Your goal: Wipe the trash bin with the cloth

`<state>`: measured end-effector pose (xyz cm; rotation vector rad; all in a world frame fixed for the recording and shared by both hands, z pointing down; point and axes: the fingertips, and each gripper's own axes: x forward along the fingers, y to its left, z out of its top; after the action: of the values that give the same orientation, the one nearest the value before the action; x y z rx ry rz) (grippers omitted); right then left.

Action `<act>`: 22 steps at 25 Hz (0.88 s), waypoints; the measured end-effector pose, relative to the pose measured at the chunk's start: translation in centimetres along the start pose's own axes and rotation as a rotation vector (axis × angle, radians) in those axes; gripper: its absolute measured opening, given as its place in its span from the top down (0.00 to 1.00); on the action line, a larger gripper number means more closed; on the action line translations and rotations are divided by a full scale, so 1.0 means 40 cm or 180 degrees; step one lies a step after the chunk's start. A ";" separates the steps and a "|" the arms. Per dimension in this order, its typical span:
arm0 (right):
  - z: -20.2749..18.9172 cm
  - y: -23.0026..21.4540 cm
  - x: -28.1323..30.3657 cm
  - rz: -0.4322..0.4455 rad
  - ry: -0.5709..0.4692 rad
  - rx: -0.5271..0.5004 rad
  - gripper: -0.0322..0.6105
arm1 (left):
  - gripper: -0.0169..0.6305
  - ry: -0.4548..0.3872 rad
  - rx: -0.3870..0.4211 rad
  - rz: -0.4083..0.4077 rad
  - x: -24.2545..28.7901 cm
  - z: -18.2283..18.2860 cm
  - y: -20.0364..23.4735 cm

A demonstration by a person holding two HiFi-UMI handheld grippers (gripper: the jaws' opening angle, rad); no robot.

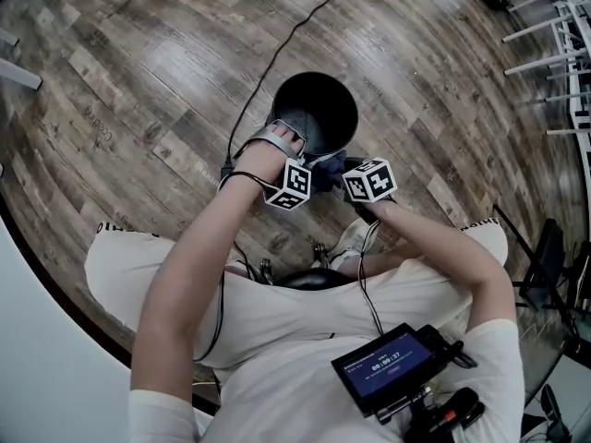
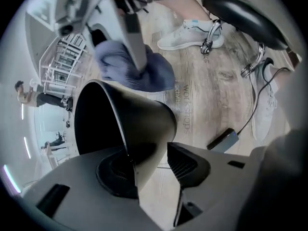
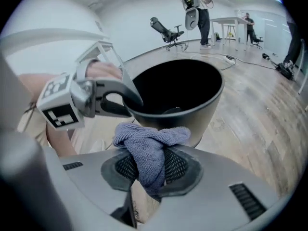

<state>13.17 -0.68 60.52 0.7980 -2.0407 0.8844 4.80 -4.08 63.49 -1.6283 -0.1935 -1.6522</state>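
The black trash bin stands on the wood floor in front of the person's knees. My left gripper straddles its near rim. In the left gripper view the bin wall runs between the jaws of the left gripper. One pad lies inside the bin, and the other stands off the outer wall with floor showing in the gap. My right gripper is shut on a blue-grey cloth, which it holds against the bin's outer wall below the rim. The cloth shows between the two marker cubes.
A black cable runs across the floor to a small dark box by the bin. A white shoe and a black seat lie close below. White racks stand far right. An office chair and people are far behind.
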 end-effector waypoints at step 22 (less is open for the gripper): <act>-0.101 -0.121 0.272 -0.0085 0.0234 -0.0124 0.80 | 0.78 0.0017 -0.0209 0.0060 -0.001 0.044 0.034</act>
<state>12.80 -2.80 72.92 0.7589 -1.9729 0.8446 6.98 -3.90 63.18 -1.6694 -0.1219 -1.6640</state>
